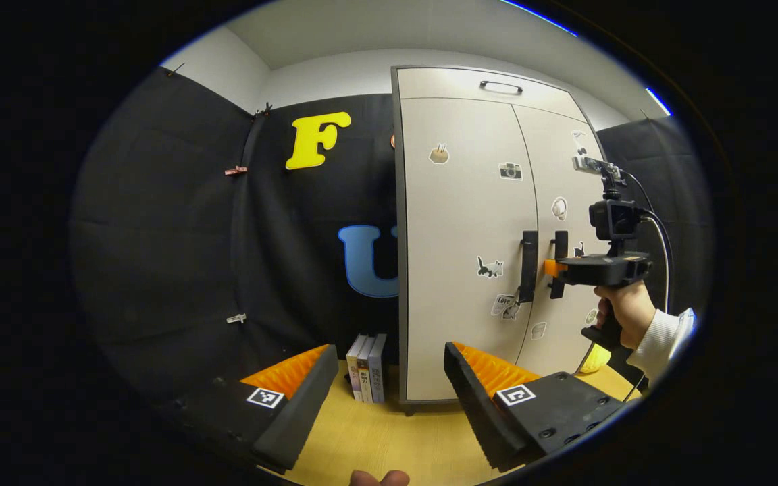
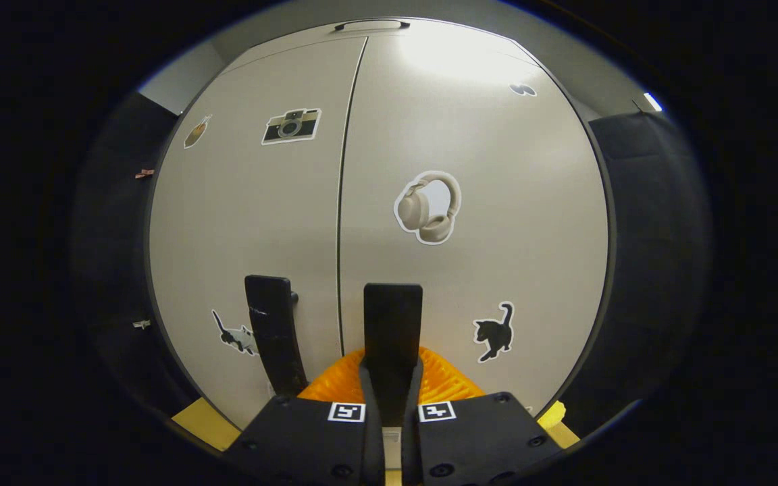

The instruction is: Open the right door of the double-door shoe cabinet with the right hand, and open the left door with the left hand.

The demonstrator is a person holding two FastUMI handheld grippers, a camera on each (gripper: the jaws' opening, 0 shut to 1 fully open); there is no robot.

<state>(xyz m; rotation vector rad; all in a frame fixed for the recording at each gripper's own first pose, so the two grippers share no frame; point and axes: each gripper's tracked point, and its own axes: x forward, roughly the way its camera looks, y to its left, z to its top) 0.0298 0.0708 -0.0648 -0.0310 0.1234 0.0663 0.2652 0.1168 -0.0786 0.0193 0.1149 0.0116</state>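
The beige double-door shoe cabinet [image 1: 463, 202] stands upright with both doors closed. In the left gripper view my left gripper [image 1: 389, 351] is open, well short of the cabinet, and points at its lower left corner. The left door's black handle [image 1: 528, 266] lies up and to the right of it. Farther off, the right gripper [image 1: 551, 268], held by a hand [image 1: 622, 310], is at the right door's handle [image 1: 559, 246]. In the right gripper view my right gripper [image 2: 392, 378] is shut on that black handle [image 2: 392, 317], close against the right door [image 2: 497, 202]. The left handle [image 2: 273, 331] hangs free beside it.
Three books [image 1: 367, 368] stand on the wooden surface [image 1: 389, 439] against the cabinet's left side. A yellow object [image 1: 595, 361] lies by the cabinet's lower right corner. A dark grip [image 1: 501, 86] sits on the cabinet's top panel. Black cloth walls surround the booth.
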